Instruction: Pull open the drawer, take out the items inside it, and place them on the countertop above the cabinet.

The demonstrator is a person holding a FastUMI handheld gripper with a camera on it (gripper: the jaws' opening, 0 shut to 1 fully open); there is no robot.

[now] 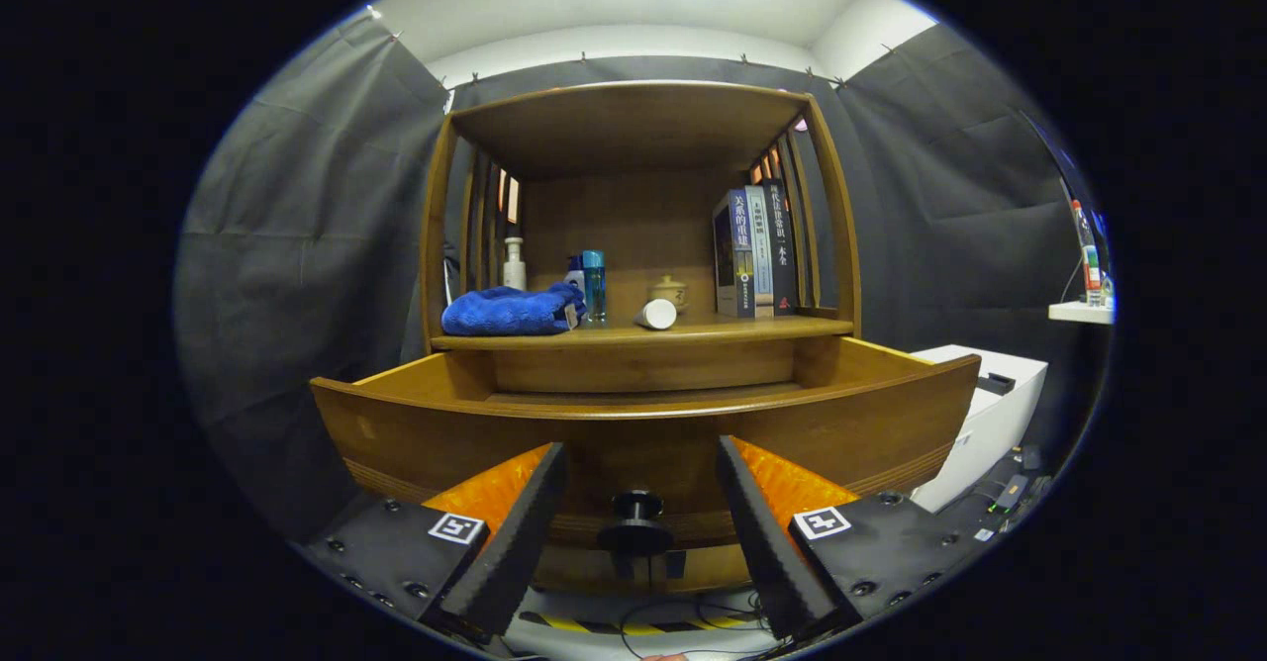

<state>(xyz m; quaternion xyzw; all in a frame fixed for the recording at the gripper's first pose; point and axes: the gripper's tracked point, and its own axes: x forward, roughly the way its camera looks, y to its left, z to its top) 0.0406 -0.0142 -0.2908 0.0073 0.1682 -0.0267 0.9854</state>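
Judging by its thick wooden front and curved face, the drawer (653,433) looks stiff and fairly heavy, a thing that slides on its runners rather than lifts, and the sound place to take hold of it is the small dark knob (636,522) at the middle of that front, which is round, hard and probably a little slippery. The drawer stands pulled out from the cabinet (638,245), its front wall nearest the gripper (641,542), and what lies inside is hidden behind that wall, so how the contents will handle cannot be told. The knob sits between the 2 fingers, with a clear gap to each, so the fingers are spread apart and grip nothing. Above the drawer runs the countertop (643,330), the shelf where the items are meant to go. On it, well beyond the knob, rest a folded blue towel (510,310), soft and light, a pump bottle (514,265), a blue bottle (593,285), a white cap (656,315) on its side, a small ceramic jar (670,292) and 3 upright books (754,250). Off to the side of the drawer stands a white box (990,414), and cables trail on the floor below the knob.
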